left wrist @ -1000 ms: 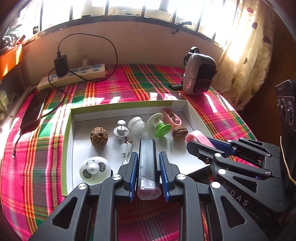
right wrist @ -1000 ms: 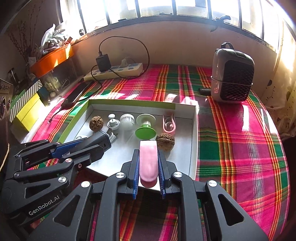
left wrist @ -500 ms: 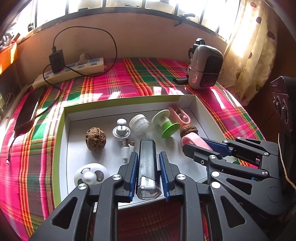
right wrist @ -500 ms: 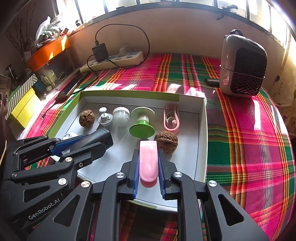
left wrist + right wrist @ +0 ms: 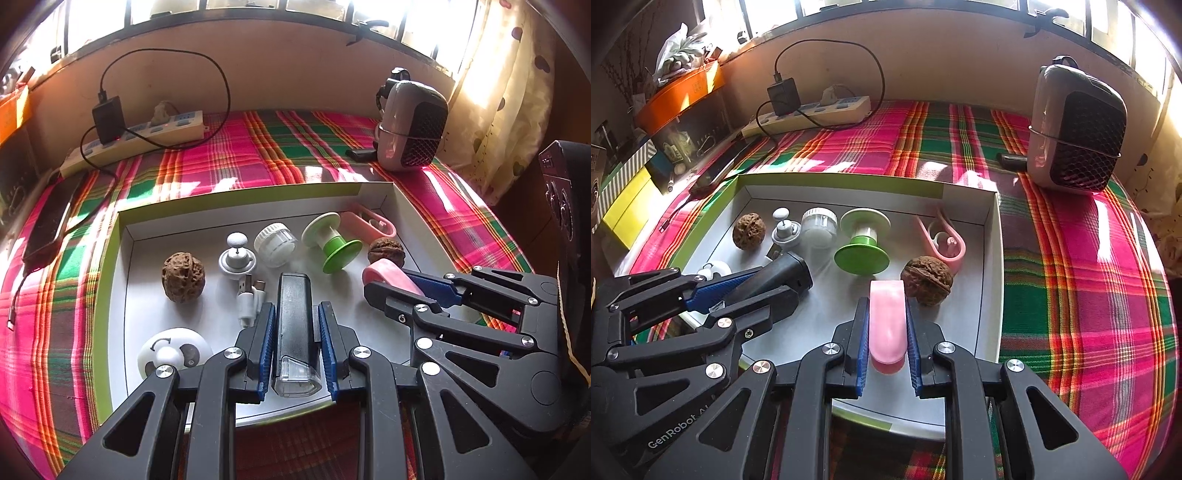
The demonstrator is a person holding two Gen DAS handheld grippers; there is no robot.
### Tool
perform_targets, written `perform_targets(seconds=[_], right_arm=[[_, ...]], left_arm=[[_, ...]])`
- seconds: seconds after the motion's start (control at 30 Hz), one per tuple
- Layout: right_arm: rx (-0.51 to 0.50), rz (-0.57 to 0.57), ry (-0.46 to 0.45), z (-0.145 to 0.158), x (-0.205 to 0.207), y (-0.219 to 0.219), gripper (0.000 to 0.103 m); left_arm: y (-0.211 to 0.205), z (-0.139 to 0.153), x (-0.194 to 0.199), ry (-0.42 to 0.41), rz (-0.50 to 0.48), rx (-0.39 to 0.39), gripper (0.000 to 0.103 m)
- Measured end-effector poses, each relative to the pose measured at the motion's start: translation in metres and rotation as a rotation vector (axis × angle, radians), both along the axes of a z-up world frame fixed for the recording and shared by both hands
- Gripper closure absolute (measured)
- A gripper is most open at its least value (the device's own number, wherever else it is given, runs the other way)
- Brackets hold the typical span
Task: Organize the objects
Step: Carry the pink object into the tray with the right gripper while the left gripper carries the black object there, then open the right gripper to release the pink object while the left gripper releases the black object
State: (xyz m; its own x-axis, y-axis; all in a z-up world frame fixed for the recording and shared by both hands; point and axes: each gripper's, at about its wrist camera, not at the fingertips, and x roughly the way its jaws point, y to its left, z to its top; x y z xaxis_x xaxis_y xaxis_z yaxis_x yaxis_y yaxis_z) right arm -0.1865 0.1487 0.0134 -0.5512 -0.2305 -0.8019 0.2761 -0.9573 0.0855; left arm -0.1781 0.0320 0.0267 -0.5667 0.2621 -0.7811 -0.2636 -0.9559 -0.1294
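A shallow white box with a green rim (image 5: 236, 197) (image 5: 842, 181) lies on the plaid cloth. My left gripper (image 5: 295, 314) is shut on a black bar with a clear end (image 5: 293, 317), held low over the box's front middle. My right gripper (image 5: 886, 314) is shut on a pale pink flat piece (image 5: 887, 321) (image 5: 388, 275), low over the box's front right. Inside lie two walnuts (image 5: 183, 277) (image 5: 927, 279), a white knob (image 5: 236, 254), a clear cap (image 5: 275, 243), a green-and-white spool (image 5: 332, 243), a pink clip (image 5: 945, 240), a white USB adapter (image 5: 249, 299) and a white round disc (image 5: 171, 354).
A small grey heater (image 5: 1075, 129) stands at the back right on the cloth. A power strip with a black charger (image 5: 140, 136) runs along the back wall. A dark phone (image 5: 50, 225) lies left of the box. Boxes and an orange tray (image 5: 679, 96) crowd the far left.
Both grippers have come forward and down over the box with their objects still held; the box contents now sit closer and larger in both views.
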Motion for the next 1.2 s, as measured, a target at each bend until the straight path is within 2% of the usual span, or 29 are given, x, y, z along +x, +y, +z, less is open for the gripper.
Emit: perform_targets(seconds=[1.2], right_arm=[[0.002, -0.013, 0.010, -0.0009, 0.0019, -0.0001, 0.082]], left_arm=[[0.0018, -0.0064, 0.0020, -0.020, 0.012, -0.023, 0.081]])
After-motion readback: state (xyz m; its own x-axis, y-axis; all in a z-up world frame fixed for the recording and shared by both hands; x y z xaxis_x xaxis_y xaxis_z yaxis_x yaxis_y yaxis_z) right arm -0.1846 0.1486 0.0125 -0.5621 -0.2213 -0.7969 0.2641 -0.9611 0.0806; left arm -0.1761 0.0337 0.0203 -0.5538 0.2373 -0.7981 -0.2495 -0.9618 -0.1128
